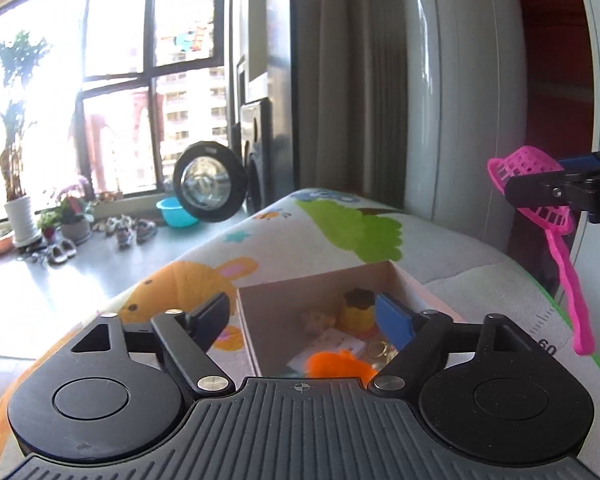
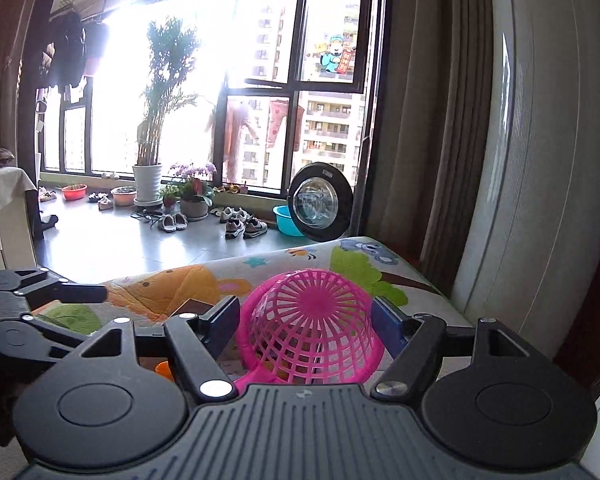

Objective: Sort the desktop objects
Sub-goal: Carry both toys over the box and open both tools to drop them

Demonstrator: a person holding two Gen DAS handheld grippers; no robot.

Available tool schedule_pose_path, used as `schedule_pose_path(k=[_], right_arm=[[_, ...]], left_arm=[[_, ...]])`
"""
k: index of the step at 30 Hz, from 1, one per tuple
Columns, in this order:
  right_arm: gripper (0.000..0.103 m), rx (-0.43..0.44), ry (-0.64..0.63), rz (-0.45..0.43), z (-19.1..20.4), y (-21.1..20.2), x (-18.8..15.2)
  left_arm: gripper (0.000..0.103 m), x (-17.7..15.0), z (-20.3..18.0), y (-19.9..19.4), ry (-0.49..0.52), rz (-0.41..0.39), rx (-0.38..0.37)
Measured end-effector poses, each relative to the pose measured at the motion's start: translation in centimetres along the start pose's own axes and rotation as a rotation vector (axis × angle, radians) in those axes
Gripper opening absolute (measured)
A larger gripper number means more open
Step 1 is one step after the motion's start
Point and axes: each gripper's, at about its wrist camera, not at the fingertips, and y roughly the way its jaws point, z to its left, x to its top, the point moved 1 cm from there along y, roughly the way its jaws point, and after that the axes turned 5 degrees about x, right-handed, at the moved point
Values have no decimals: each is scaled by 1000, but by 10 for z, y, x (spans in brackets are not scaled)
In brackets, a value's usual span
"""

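- Left wrist view: my left gripper (image 1: 300, 320) has its jaws spread wide with nothing between the pads. It hangs over an open cardboard box (image 1: 300, 288) that sits on a cartoon-printed mat (image 1: 340, 224).
- In the box I can make out a yellow toy with a dark top (image 1: 358, 308), a white card (image 1: 332, 346), something orange (image 1: 336, 364) and a gold ring-like piece (image 1: 380, 350); they are blurred, so I would not swear to what each is.
- At the right edge, my right gripper (image 1: 540, 190) pinches the pink strainer (image 1: 528, 176) by its mesh bowl, held in the air well above the mat. Its long axis runs steeply: bowl up, handle (image 1: 572, 280) hanging down and slightly right, the tip free.
- Right wrist view: the strainer's bowl (image 2: 312, 320) sits between my right gripper's (image 2: 306, 320) two fingers, pressed on both sides. The rounded bottom of the bowl faces away from the camera, toward the window (image 2: 300, 80), and the rim is toward me.
- The left gripper (image 2: 60, 300) shows at the left edge, above the mat (image 2: 360, 264).
- A washing machine door (image 2: 320, 208) and shoes (image 2: 244, 224) are on the floor beyond.
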Motion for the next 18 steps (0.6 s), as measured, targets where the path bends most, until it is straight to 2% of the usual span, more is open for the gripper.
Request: schedule_pose_path(k=[1, 4, 9, 14, 18], right_arm=[[73, 0, 0, 14, 0, 9, 0], [73, 13, -12, 65, 2, 39, -1], [73, 10, -147, 124, 37, 107, -7], [73, 61, -220, 170, 80, 161, -12], [73, 103, -216, 238, 93, 195, -9]], left_arm=[[98, -7, 7, -7, -5, 1, 14], [99, -34, 22, -23, 3, 46, 36], [99, -78, 33, -40, -5, 120, 44], [100, -99, 43, -47, -39, 147, 43], [100, -108, 51, -46, -67, 163, 71]])
